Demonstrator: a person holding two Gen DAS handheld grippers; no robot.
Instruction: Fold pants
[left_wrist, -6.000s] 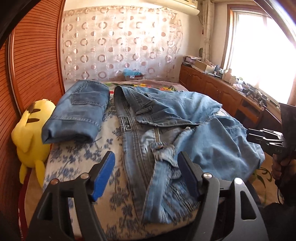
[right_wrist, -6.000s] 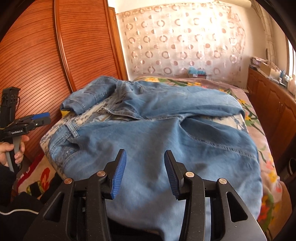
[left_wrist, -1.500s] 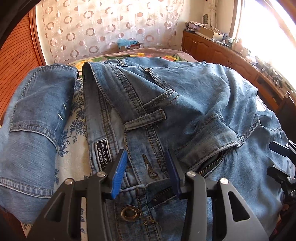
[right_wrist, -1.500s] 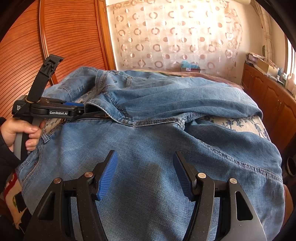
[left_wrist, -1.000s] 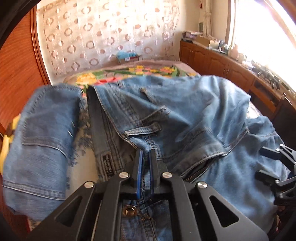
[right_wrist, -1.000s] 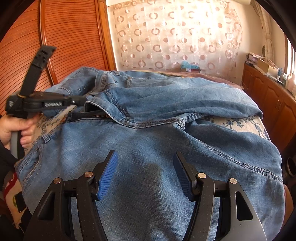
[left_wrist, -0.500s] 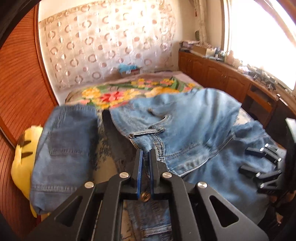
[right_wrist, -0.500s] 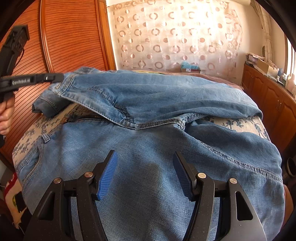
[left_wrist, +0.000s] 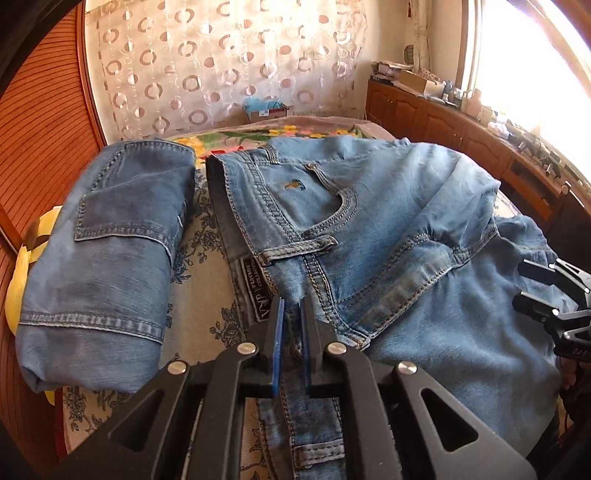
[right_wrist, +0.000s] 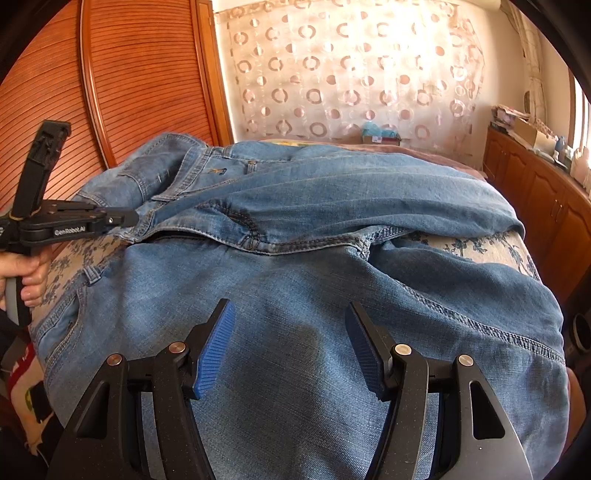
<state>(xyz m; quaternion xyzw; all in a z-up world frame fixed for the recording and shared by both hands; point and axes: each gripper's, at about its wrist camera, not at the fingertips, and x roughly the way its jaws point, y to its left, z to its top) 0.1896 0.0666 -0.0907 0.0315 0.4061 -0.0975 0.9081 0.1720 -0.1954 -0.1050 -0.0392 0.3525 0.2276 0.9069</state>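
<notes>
A yellow plush toy (left_wrist: 22, 266) is seen at far left, wedged betw. the wood slatted panel (left_wrist: 33, 140) and the bed (left_wrist: 201, 291). Just right of it, a folded pair of jeans (left_wrist: 107, 258) is laid on the blue-floral sheet. Next to that, w/ a strip of sheet betw. them, the pants (left_wrist: 369, 229) are spread across the bed, waistband toward the left side, one half doubled over the other so a front pocket faces up. The left gripper (left_wrist: 291, 325) is pressed nearly together, and the waistband edge near the fly is pinched betw. its blue pads. Further right, the right gripper (right_wrist: 290, 343) is held spread wide, low over the light denim of the near leg; no fabric is seen betw. its pads, and contact w/ the cloth can't be told. At far right, a wooden cabinet (left_wrist: 443, 125) is set under a bright window. A circle-pattern curtain (left_wrist: 229, 62) is hung behind the bed.
</notes>
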